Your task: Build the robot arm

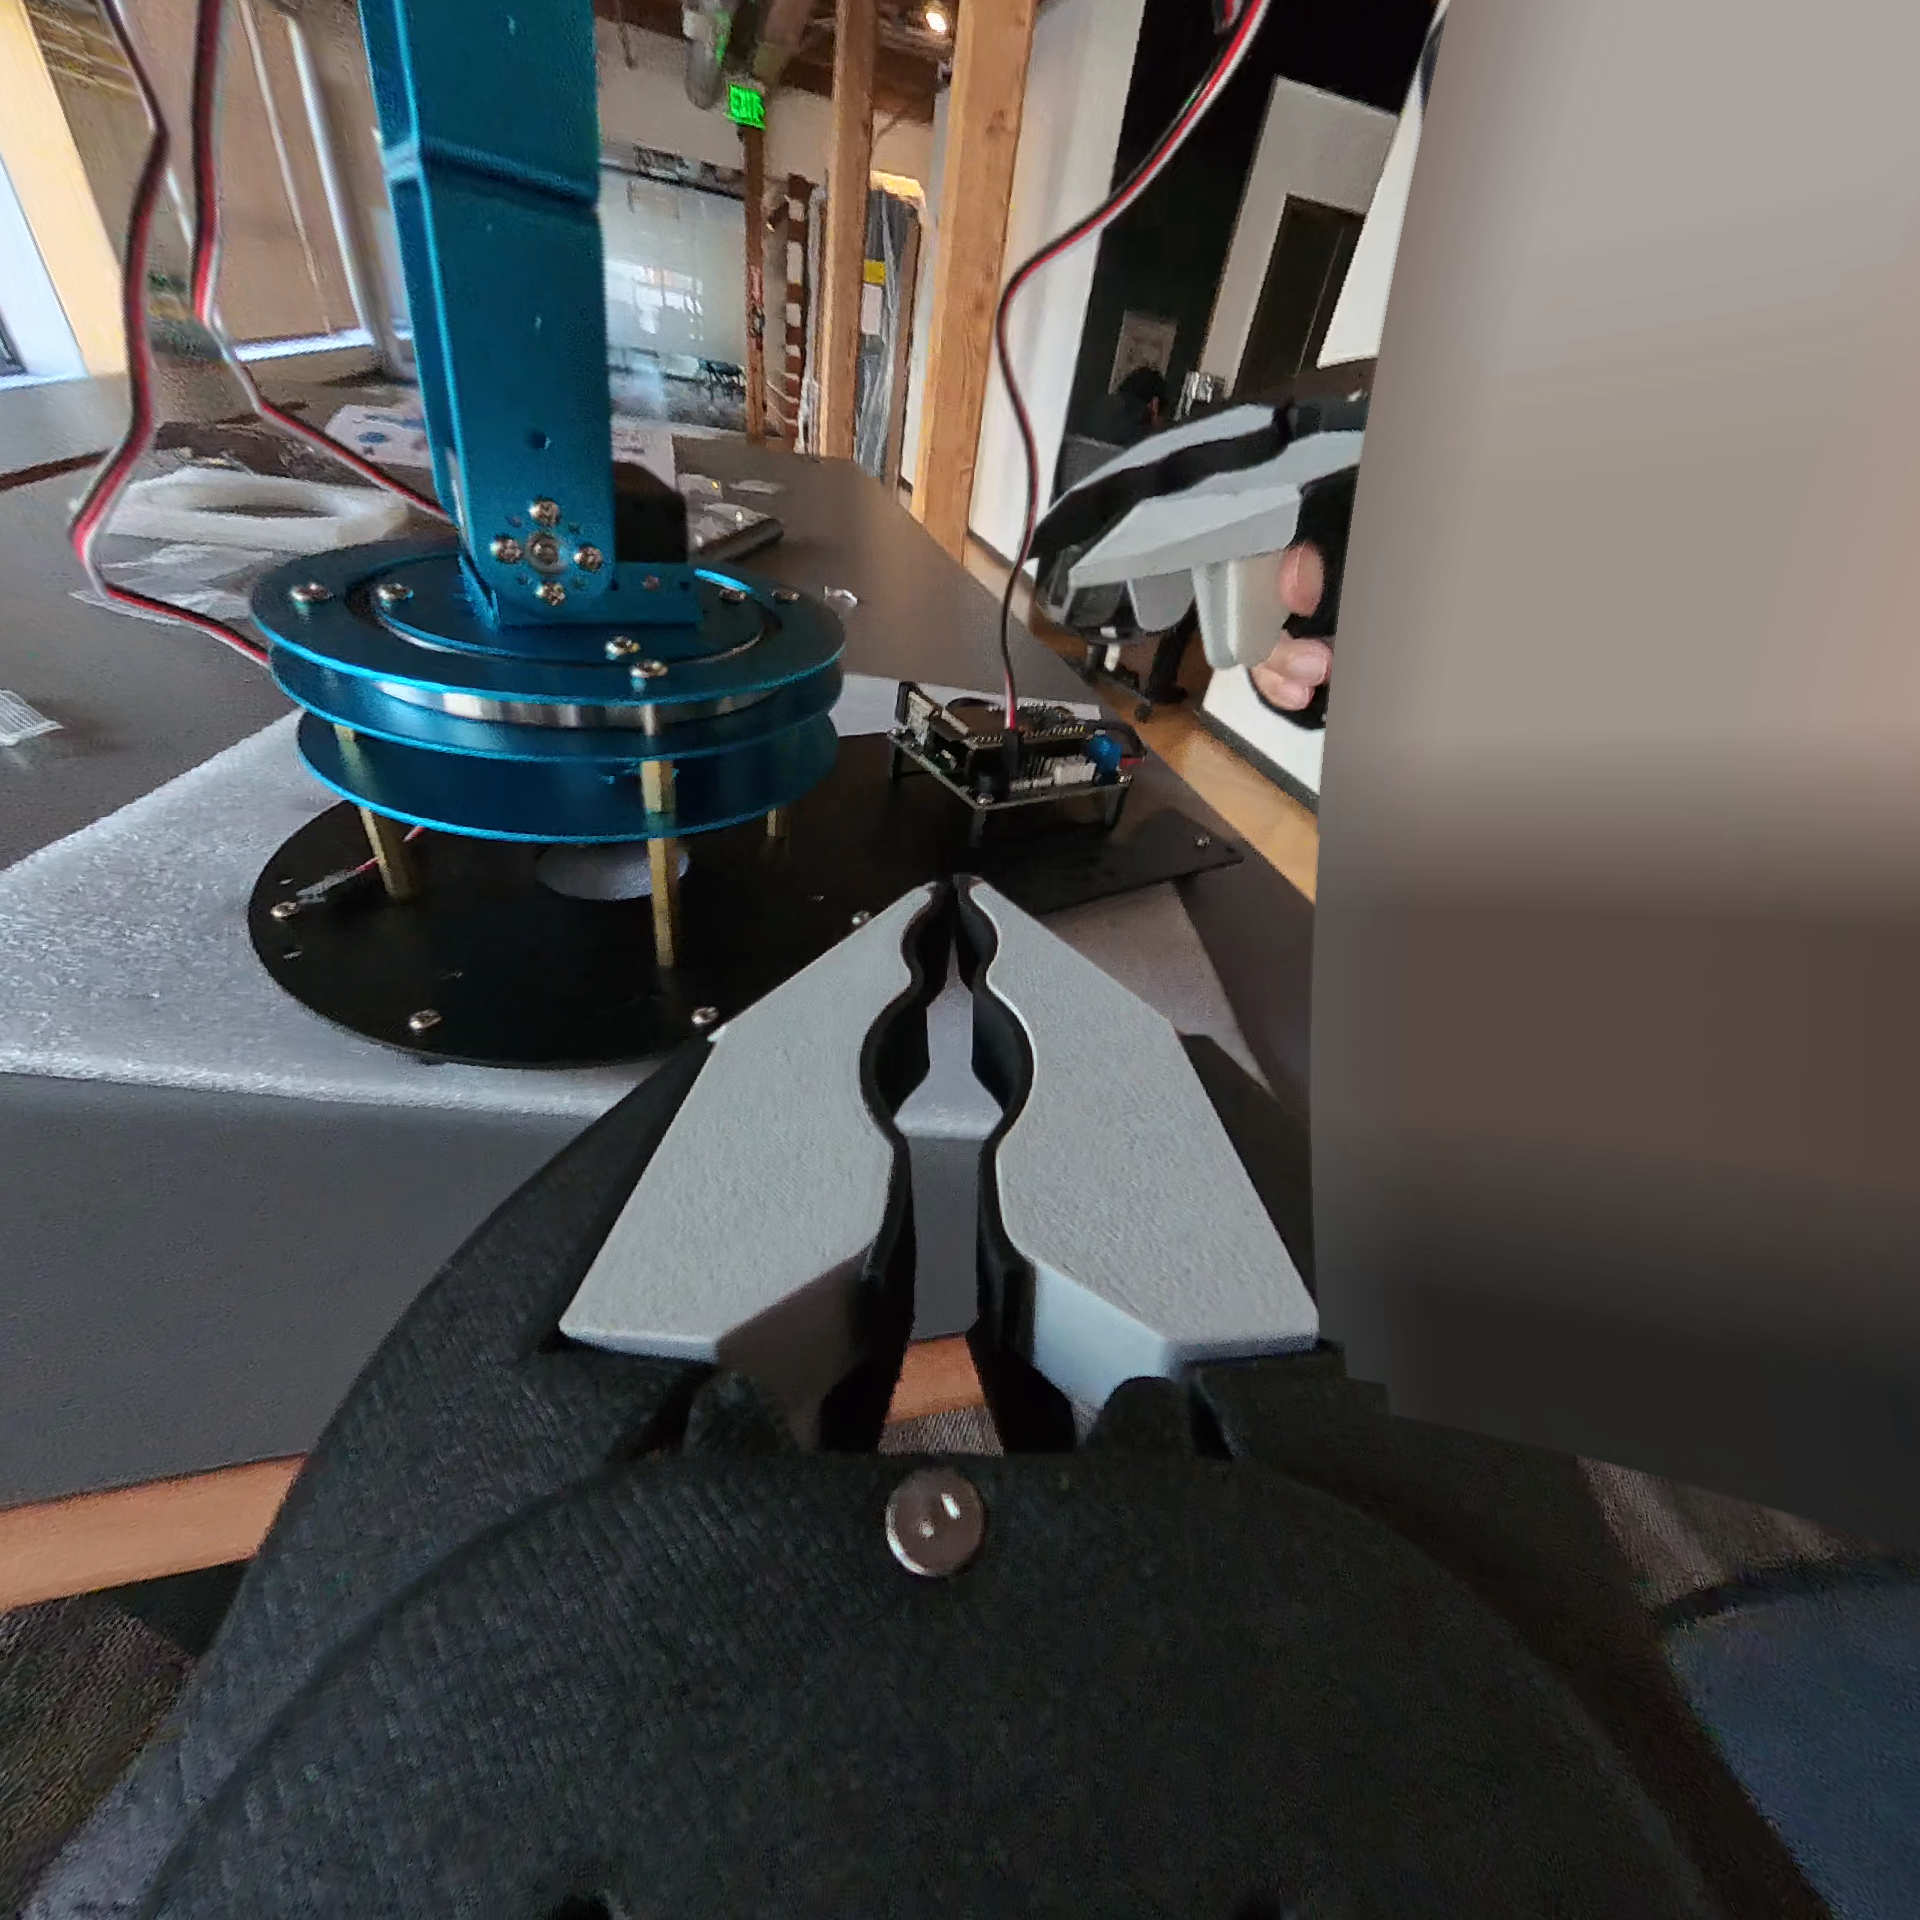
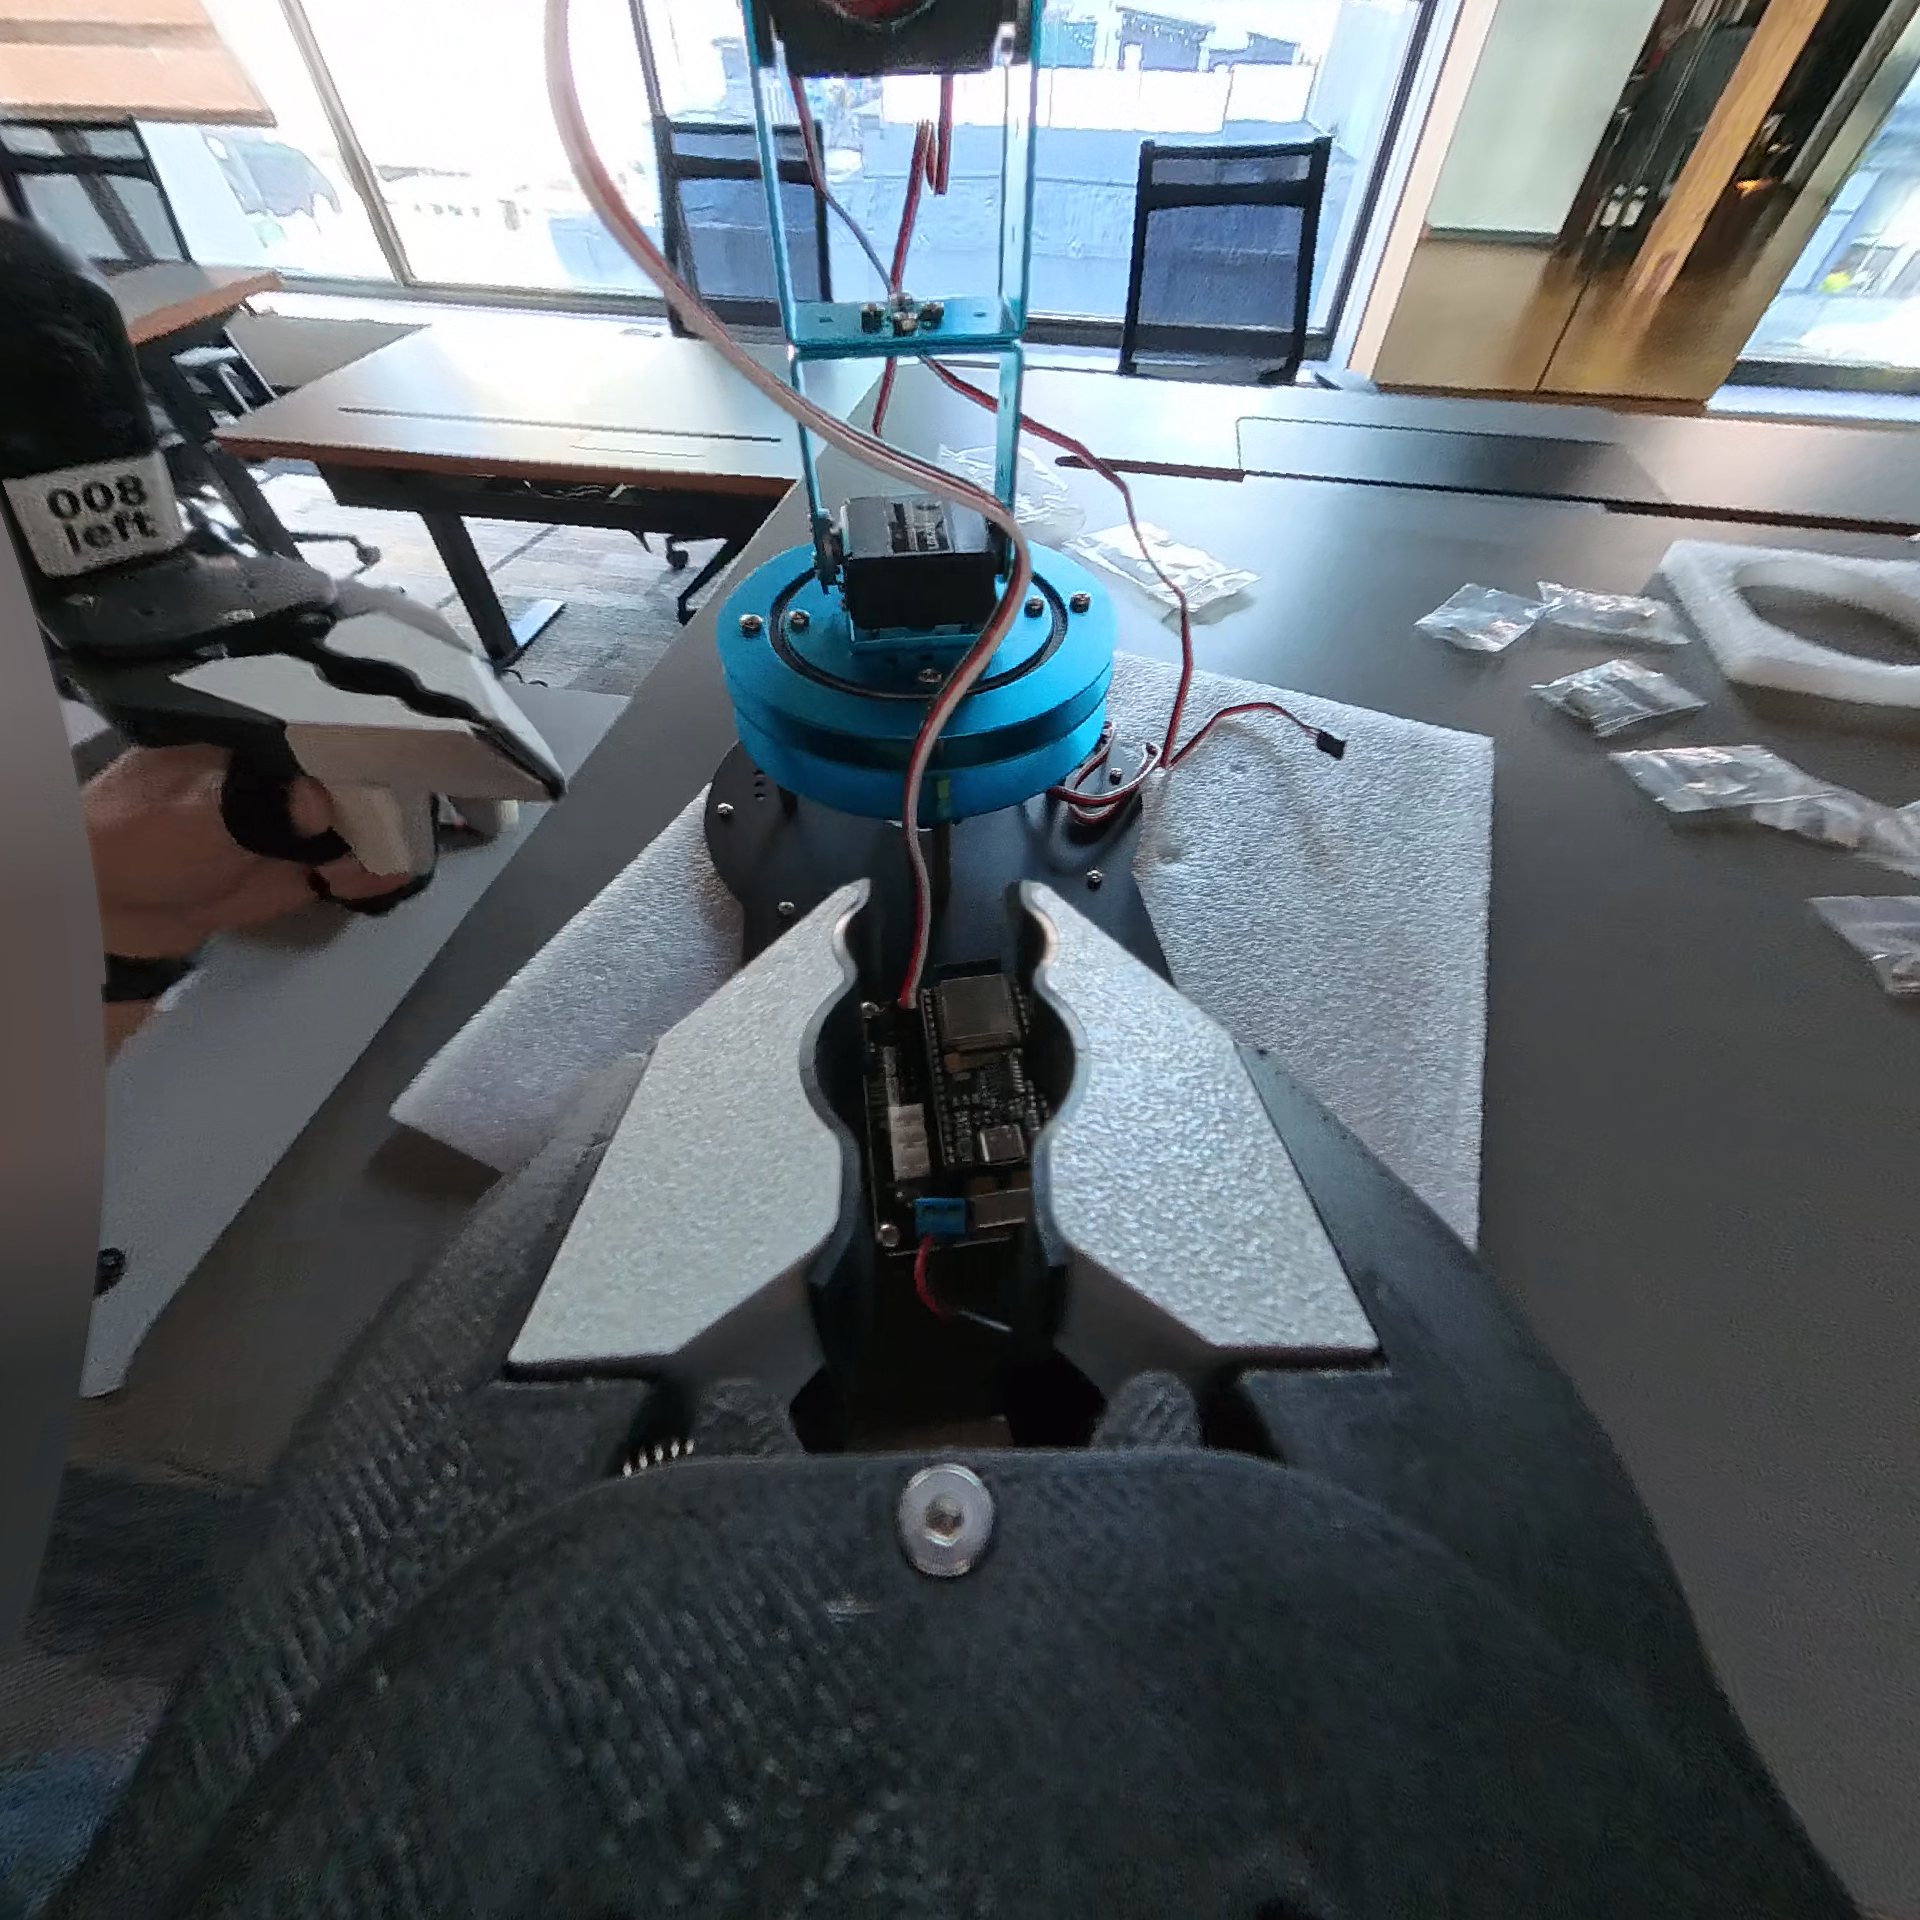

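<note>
A blue metal robot arm kit stands on a round turntable base (image 1: 540, 675) (image 2: 914, 727), on a black baseplate (image 1: 499, 977) that lies on a white foam sheet (image 2: 1330, 935). A small circuit board (image 1: 1013, 748) (image 2: 956, 1112) sits at the plate's end with a red-white-black servo wire (image 2: 935, 748) plugged in. My left gripper (image 1: 954, 888) is shut and empty, its tips just short of the baseplate's edge. My right gripper (image 2: 940, 904) is open, and the board shows between its fingers; I cannot tell whether they touch. Each gripper also shows in the other's view: the right (image 1: 1049, 551) and the left (image 2: 551, 779).
The dark table (image 2: 1662, 1143) carries several clear bags of small parts (image 2: 1621, 696) and a white foam ring (image 2: 1787, 623) (image 1: 260, 509). Loose servo wires (image 2: 1226, 727) lie on the foam. The table's wooden front edge (image 1: 156, 1517) is near. Chairs (image 2: 1226, 260) stand by the windows. My right fingertips sit around 15 cm from my left ones.
</note>
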A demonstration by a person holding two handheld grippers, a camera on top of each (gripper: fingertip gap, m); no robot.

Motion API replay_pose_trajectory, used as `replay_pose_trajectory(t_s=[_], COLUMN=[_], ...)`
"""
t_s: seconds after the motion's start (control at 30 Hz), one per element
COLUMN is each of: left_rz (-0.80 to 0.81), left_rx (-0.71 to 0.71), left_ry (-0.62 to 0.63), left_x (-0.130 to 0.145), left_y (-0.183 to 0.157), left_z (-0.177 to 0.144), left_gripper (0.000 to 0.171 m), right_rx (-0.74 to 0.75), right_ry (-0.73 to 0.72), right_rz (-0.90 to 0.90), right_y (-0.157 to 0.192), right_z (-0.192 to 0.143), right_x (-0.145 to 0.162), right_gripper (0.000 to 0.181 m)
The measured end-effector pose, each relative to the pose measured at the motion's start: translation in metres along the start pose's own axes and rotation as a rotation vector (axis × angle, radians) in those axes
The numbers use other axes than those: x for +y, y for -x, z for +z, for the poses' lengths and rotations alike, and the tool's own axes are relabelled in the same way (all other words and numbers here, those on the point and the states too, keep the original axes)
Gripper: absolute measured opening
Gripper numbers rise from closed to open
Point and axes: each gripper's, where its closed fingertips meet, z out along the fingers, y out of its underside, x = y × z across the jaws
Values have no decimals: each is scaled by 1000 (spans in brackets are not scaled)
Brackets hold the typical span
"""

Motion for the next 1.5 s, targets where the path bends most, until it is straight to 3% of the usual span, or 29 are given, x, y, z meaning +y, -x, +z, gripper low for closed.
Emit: replay_pose_trajectory(t_s=[0.03, 0.33, 0.9, 1.5], left_rz=[3, -37, 29, 14], left_rx=[11, 106, 91, 96], left_ry=[18, 133, 235, 242], left_x=[3, 20, 28, 28], left_y=[4, 15, 13, 13], left_z=[-1, -5, -1, -1], left_gripper=[0, 0, 0, 0], right_rx=[-3, 6, -3, -31], right_ry=[5, 74, 173, 211], right_rz=[-17, -65, -13, -24], right_y=[1, 13, 5, 12], right_z=[1, 15, 22, 22], right_x=[1, 19, 31, 40], right_gripper=[24, 23, 11, 6])
